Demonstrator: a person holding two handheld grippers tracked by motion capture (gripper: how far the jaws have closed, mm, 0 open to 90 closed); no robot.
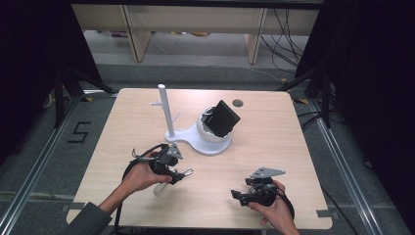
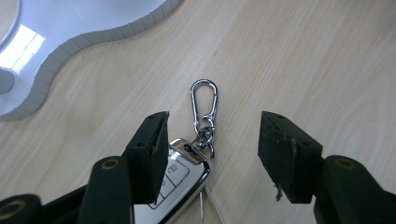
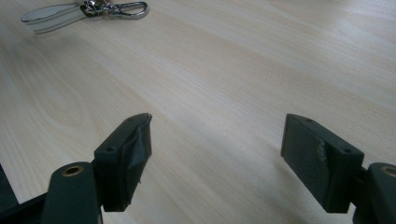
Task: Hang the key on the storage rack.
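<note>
Pale wooden tabletop (image 1: pixel 274 147): key fob (image 2: pixel 180 184) is straddled ungripped by the open left tool (image 2: pixel 212 140); right tool (image 3: pixel 217 149) is held open, empty.

Left gripper (image 2: pixel 212 140) and right gripper (image 3: pixel 217 158) agape.

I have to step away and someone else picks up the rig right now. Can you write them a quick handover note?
Left claw: jaws apart around the car key fob, which lies on the table; one pad sits at the fob's edge, the other is clear of it. No grip yet.
Right claw: open, nothing between the jaws, over bare table near the front edge.
Things: the fob's silver carabiner points away from the claw. White stand with pegs mid-table; a black wallet-like item sits in its bowl.
Done: left claw lined up on the fob.
Left: close on the fob, lift; probably hang the carabiner on a peg.
</note>
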